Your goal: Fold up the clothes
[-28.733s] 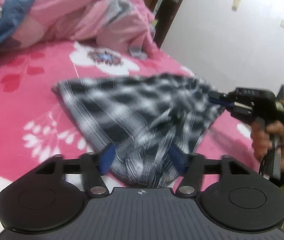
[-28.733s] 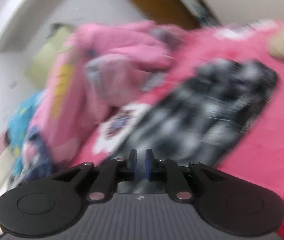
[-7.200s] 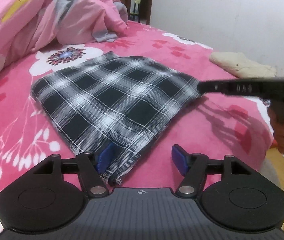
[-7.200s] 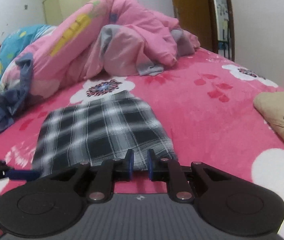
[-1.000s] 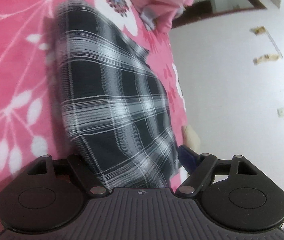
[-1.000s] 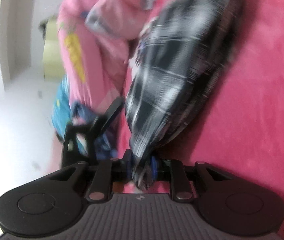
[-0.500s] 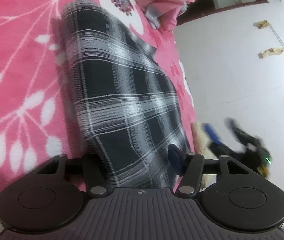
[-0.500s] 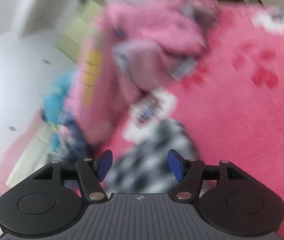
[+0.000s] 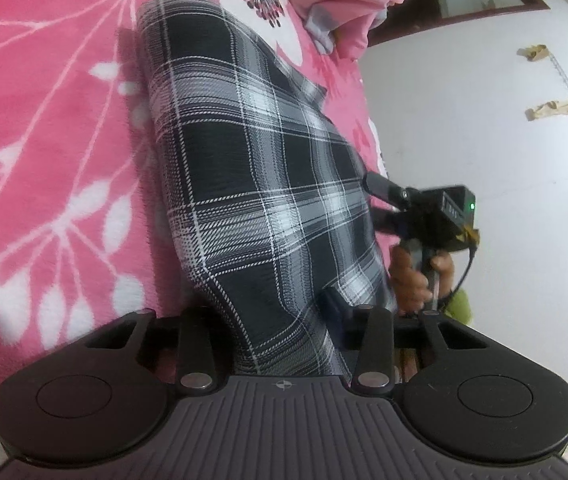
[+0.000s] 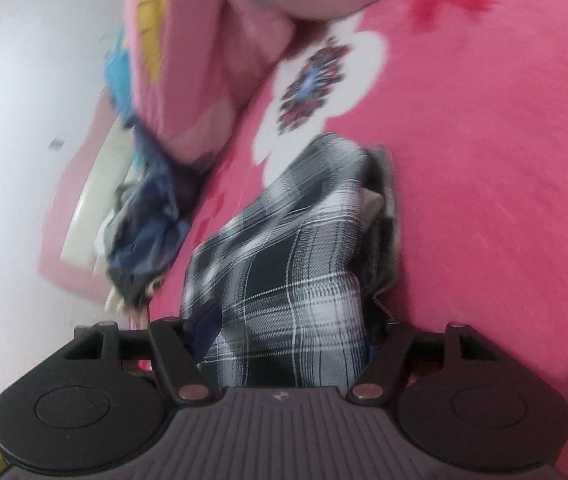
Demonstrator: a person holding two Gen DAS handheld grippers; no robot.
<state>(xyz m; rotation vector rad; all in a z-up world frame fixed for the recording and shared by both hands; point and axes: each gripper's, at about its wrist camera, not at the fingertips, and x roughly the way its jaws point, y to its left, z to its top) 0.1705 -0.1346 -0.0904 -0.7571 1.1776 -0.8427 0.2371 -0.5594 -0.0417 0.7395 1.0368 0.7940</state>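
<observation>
Plaid cloth lies folded on the pink bed; both grippers' fingers spread wide around its edge, probably not gripping.

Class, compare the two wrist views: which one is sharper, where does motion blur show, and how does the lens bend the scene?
Left wrist view: mostly sharp, the weave of the plaid garment crisp, though the right tool is slightly smeared. Right wrist view: motion blur streaks the pink blanket and the garment's far end. Both views: fisheye curvature toward the edges.
</observation>
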